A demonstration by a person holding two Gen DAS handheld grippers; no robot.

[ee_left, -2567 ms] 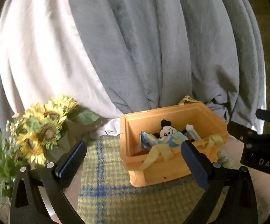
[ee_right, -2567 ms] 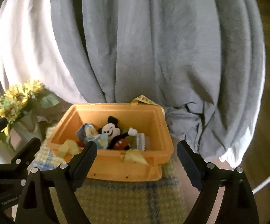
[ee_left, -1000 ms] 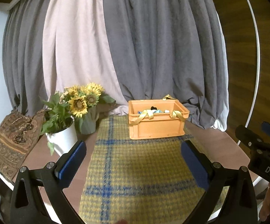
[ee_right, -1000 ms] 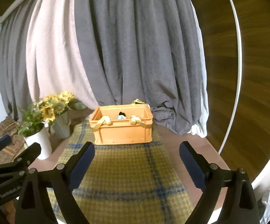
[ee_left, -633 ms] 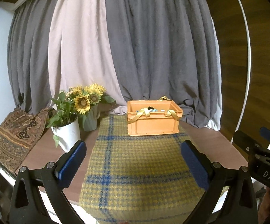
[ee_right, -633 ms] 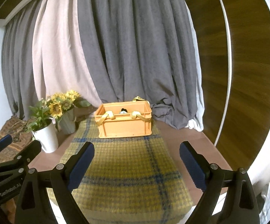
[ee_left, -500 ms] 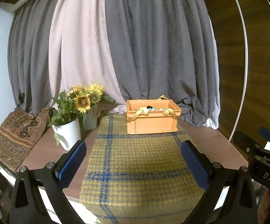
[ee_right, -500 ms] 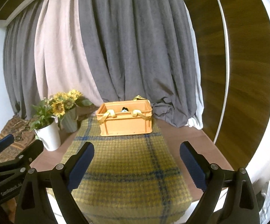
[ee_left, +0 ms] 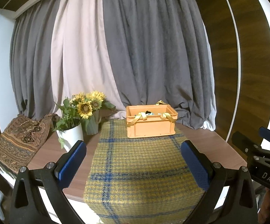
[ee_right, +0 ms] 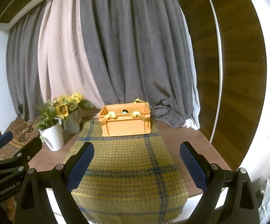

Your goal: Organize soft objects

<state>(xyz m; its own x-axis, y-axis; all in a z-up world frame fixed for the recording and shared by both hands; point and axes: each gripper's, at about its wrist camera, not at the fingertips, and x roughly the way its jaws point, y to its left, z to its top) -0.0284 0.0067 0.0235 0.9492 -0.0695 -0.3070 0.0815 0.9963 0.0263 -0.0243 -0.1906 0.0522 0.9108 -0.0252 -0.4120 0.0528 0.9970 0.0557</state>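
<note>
An orange crate (ee_left: 151, 126) (ee_right: 127, 123) stands at the far end of a yellow and blue plaid cloth (ee_left: 138, 164) (ee_right: 123, 164). Yellow straps (ee_left: 139, 116) hang over its front rim, and only the tops of soft toys (ee_left: 149, 113) show inside. My left gripper (ee_left: 133, 158) is open and empty, well back from the crate near the table's front edge. My right gripper (ee_right: 136, 158) is open and empty, equally far back. Each gripper shows at the edge of the other's view.
A white pot with a green plant (ee_left: 70, 134) and a grey vase of sunflowers (ee_left: 92, 124) stand left of the cloth. A brown patterned cloth (ee_left: 17, 140) lies at the far left. Grey and pale curtains (ee_left: 135, 56) hang behind the wooden table (ee_left: 209, 145).
Both grippers have drawn far back from the crate, from right over it to beyond the table's front edge. Both stay open and empty. The crate has not moved.
</note>
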